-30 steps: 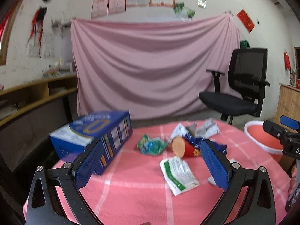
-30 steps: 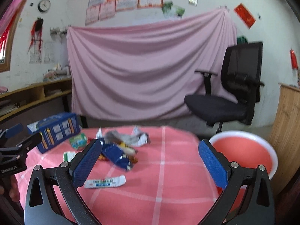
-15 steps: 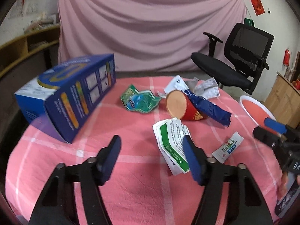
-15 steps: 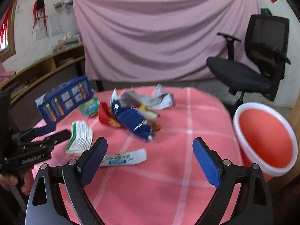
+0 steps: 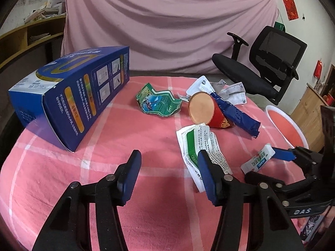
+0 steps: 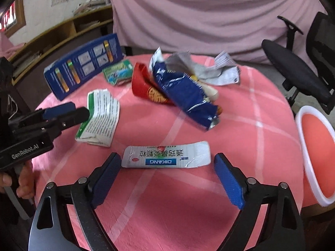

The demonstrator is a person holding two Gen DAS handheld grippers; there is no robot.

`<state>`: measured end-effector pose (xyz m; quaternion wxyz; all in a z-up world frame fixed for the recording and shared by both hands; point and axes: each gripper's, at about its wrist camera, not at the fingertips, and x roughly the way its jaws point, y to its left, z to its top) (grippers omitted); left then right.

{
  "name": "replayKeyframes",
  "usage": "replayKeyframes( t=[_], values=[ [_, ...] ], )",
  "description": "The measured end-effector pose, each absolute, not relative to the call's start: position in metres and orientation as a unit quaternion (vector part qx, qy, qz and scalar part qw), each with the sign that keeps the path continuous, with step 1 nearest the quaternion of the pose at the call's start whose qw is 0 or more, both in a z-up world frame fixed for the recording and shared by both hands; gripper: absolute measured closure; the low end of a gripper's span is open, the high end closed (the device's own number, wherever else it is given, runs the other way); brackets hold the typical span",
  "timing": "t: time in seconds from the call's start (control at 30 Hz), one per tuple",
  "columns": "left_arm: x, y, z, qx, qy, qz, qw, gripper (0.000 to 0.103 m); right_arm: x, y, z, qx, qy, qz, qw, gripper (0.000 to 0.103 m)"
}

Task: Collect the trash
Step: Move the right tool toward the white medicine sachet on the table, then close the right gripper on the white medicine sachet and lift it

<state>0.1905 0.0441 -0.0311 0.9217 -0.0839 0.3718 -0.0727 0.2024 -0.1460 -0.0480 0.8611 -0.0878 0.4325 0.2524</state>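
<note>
Trash lies on a round table with a pink checked cloth (image 5: 62, 177). A white sachet (image 6: 166, 158) lies flat between and just ahead of the fingertips of my open right gripper (image 6: 167, 163); it also shows in the left wrist view (image 5: 258, 161). A green-and-white packet (image 5: 201, 144) lies beside the right finger of my open left gripper (image 5: 168, 163), and it shows in the right wrist view (image 6: 99, 118). Behind lie a red cup (image 5: 207, 110), a blue wrapper (image 6: 186, 96), a green wrapper (image 5: 159, 102) and grey paper (image 6: 211, 71).
A big blue box (image 5: 69, 94) lies on the table's left side. A pink basin with a white rim (image 6: 314, 154) stands off the table's right edge. A black office chair (image 5: 261, 69) and a pink curtain stand behind. Wooden shelves are at the left.
Both grippers have tilted down and moved in over the table. The right gripper has come up to the white sachet; the left has neared the green-and-white packet and narrowed.
</note>
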Motion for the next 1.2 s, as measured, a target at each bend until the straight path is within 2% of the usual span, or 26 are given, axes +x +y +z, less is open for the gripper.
replayKeyframes(
  t=[0.1, 0.3, 0.37, 0.47, 0.53, 0.57, 0.6, 0.63, 0.77, 0.97, 1.03, 1.2],
  values=[
    [0.195, 0.044, -0.03, -0.088, 0.376, -0.085, 0.919, 0.053, 0.207, -0.147, -0.049, -0.084, 0.437, 0.256, 0.858, 0.027],
    [0.208, 0.035, -0.029, -0.073, 0.389, -0.104, 0.912, 0.053, 0.212, -0.159, -0.048, -0.057, 0.439, 0.254, 0.86, 0.029],
    [0.214, 0.03, -0.029, -0.065, 0.396, -0.108, 0.91, 0.053, 0.215, -0.164, -0.048, -0.044, 0.439, 0.25, 0.862, 0.034],
    [0.222, 0.027, -0.033, -0.065, 0.406, -0.11, 0.905, 0.053, 0.219, -0.177, -0.049, -0.014, 0.441, 0.241, 0.865, 0.035],
    [0.225, 0.028, -0.034, -0.073, 0.41, -0.113, 0.902, 0.054, 0.221, -0.184, -0.049, 0.005, 0.441, 0.238, 0.865, 0.041],
    [0.225, 0.028, -0.035, -0.075, 0.41, -0.114, 0.902, 0.061, 0.222, -0.186, -0.049, 0.009, 0.44, 0.235, 0.866, 0.043],
    [0.225, 0.028, -0.035, -0.077, 0.41, -0.117, 0.901, 0.067, 0.221, -0.185, -0.049, 0.011, 0.44, 0.233, 0.867, 0.052],
    [0.224, 0.029, -0.035, -0.077, 0.409, -0.119, 0.901, 0.068, 0.221, -0.187, -0.049, 0.014, 0.44, 0.232, 0.868, 0.07],
    [0.218, 0.029, -0.033, -0.076, 0.4, -0.121, 0.905, 0.077, 0.222, -0.187, -0.049, 0.025, 0.438, 0.239, 0.866, 0.072],
    [0.202, 0.028, -0.027, -0.08, 0.376, -0.116, 0.916, 0.086, 0.216, -0.187, -0.045, 0.026, 0.422, 0.257, 0.869, 0.085],
    [0.191, 0.026, -0.022, -0.085, 0.354, -0.117, 0.924, 0.089, 0.212, -0.187, -0.041, 0.026, 0.409, 0.266, 0.873, 0.09],
    [0.169, 0.009, -0.009, -0.06, 0.304, -0.123, 0.943, 0.096, 0.198, -0.191, -0.027, 0.03, 0.36, 0.277, 0.89, 0.094]
  ],
)
